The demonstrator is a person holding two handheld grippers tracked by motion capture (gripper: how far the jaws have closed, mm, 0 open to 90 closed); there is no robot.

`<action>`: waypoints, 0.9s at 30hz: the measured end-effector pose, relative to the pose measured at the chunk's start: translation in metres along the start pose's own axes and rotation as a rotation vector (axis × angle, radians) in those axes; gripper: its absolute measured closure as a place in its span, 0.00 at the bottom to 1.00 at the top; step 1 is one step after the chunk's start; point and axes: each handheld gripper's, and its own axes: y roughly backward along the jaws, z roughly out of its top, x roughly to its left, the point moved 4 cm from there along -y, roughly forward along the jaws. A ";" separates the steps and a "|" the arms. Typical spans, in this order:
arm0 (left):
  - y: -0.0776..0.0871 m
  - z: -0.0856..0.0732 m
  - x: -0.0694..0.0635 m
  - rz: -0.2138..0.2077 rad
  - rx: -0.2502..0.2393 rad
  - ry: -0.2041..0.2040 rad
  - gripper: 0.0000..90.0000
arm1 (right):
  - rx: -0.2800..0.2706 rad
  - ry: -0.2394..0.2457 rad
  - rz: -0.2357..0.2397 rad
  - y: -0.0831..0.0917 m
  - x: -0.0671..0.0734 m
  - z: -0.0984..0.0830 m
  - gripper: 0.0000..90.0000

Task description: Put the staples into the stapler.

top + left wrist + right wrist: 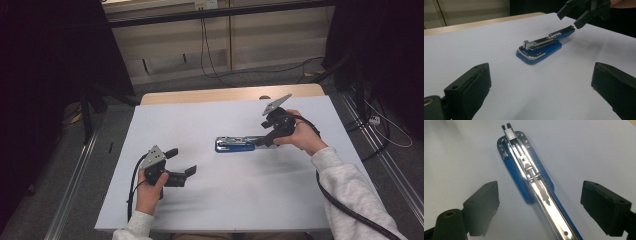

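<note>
A blue stapler (pixel 235 144) lies folded out flat on the white table sheet (pixel 210 200), its chrome staple rail facing up. My right gripper (pixel 264 140) hovers over the stapler's right end, tilted down at it. In the right gripper view the stapler (pixel 529 170) runs up between the wide-apart jaws of my right gripper (pixel 540 188), and neither pad touches it. My left gripper (pixel 182 161) stands open low at the front left, well apart from the stapler. Seen from the left gripper view, the stapler (pixel 540 47) lies ahead of my left gripper (pixel 540 75), with the right gripper (pixel 574 16) above its far end.
The white sheet covers a wooden table whose bare back edge (pixel 225 95) shows. Black cables (pixel 345 205) trail from both grippers toward the front. Dark curtains hang at both sides, and cables lie on the floor behind the table.
</note>
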 end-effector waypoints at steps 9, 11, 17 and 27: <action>-0.019 0.004 0.002 0.006 0.039 0.013 0.03 | -0.027 -0.017 -0.031 0.005 0.004 -0.018 0.12; -0.023 0.004 0.002 0.006 0.049 0.015 0.03 | -0.021 -0.018 -0.032 0.006 0.004 -0.020 0.12; -0.031 0.005 0.005 0.002 0.043 0.030 0.03 | -0.050 -0.055 -0.052 0.014 0.001 -0.032 0.11; -0.046 0.010 0.008 0.017 0.076 0.025 0.03 | -0.062 -0.080 -0.076 0.022 0.000 -0.047 0.10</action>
